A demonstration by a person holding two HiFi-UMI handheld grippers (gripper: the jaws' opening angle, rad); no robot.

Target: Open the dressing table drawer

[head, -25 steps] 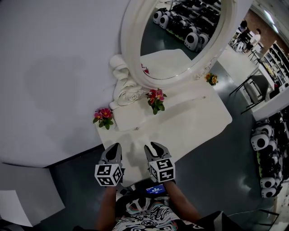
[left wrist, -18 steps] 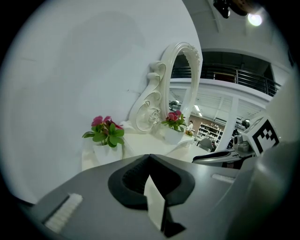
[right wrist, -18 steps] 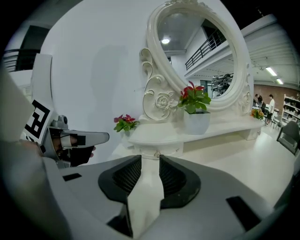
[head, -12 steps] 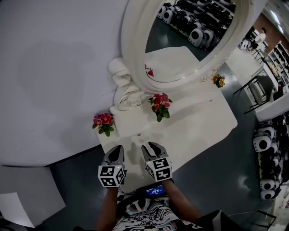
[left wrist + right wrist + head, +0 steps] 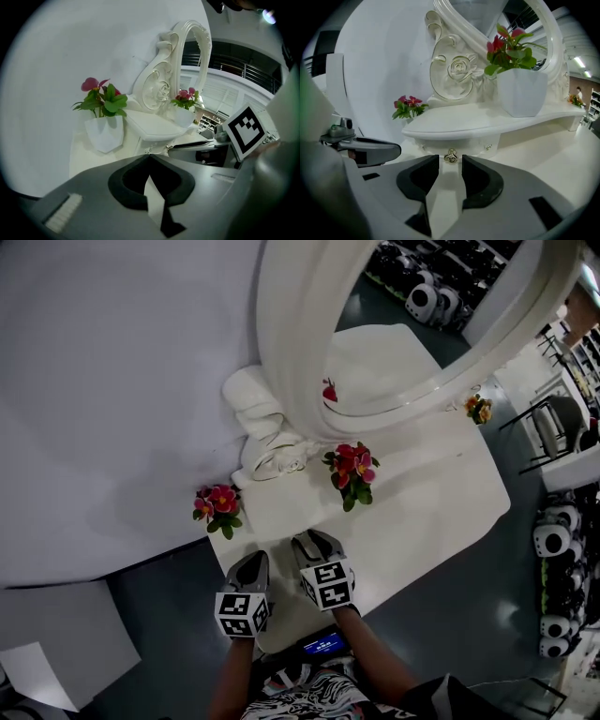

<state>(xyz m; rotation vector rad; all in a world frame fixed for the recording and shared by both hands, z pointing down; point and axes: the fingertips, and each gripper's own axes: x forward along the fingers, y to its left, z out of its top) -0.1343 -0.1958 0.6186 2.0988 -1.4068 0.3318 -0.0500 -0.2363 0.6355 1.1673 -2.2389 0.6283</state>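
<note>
Two hand-held tongs hover over the near edge of a white dressing table (image 5: pixel 441 521), both aimed at the foot of its oval mirror (image 5: pixel 291 381).

The right tongs (image 5: pixel 450 161) are released and empty, and their dark pads are spreading apart. The drawer's brass knob (image 5: pixel 450 156) shows in the gap just beyond the tips, untouched. This lining-up looks deliberate: the opening faces the knob squarely, so the pads could close on either side of it.

The left tongs (image 5: pixel 149 158) are clenched, tips together, with nothing between them. They sit just to the left of the right tongs, pointing toward the same spot. They seem to be kept aside as a spare, leaving the approach free.

The drawer (image 5: pixel 471 144) is small, shallow and white, with a gently curved front. It sits under a raised shelf (image 5: pixel 487 119) at the mirror's base, toward the far side of the tabletop (image 5: pixel 562 159). It appears fully closed, its front flush with the shelf edge. The knob is tiny and gold-coloured, set in the middle of the front, with a small brass stud on each side. Such a small knob probably needs a careful pinch.

A white pot of red flowers (image 5: pixel 520 91) stands on the shelf to the right, and a second pot of flowers (image 5: pixel 408 108) stands at the far left. The mirror frame carries a carved rose (image 5: pixel 459 70).
</note>
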